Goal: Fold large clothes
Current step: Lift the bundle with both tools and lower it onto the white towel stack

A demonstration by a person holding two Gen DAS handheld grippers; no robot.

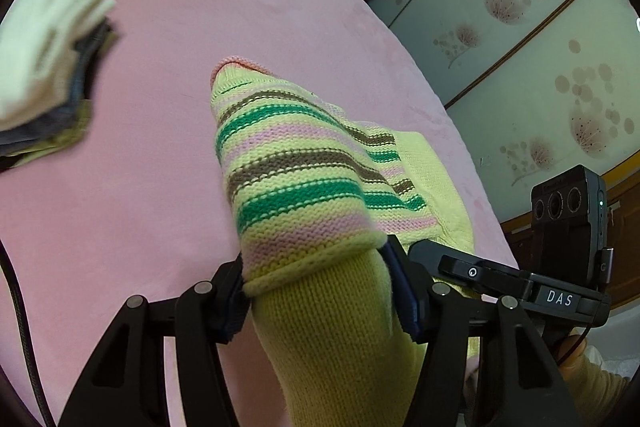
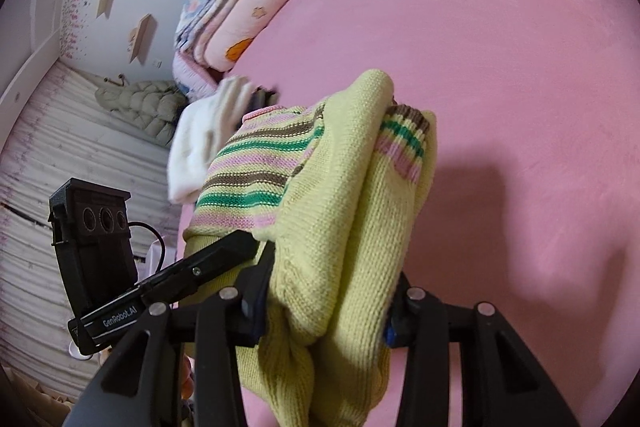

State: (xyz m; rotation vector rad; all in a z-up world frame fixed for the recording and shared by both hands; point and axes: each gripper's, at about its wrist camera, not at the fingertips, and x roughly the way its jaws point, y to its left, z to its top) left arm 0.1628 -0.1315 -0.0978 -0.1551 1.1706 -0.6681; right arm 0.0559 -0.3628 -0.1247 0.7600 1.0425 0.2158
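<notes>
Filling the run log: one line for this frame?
phase: lifting | left tool: shut on striped sweater | right tool: shut on striped sweater | surface: pink bed | nearby: folded clothes stack

My 2 views are evenly, softly lit with no glare, and the sweater point(image 2: 352, 211) throws a soft shadow right across the pink bedspread point(image 2: 520, 67). The far folded clothes pile point(image 1: 44, 59) is motion-blurred, and the fisheye bends everything toward dark vignetted corners.

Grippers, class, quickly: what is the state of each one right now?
Left gripper: closed on the yellow knitted sweater with green, pink and brown stripes.
Right gripper: closed on the same sweater's bunched plain yellow part.
</notes>
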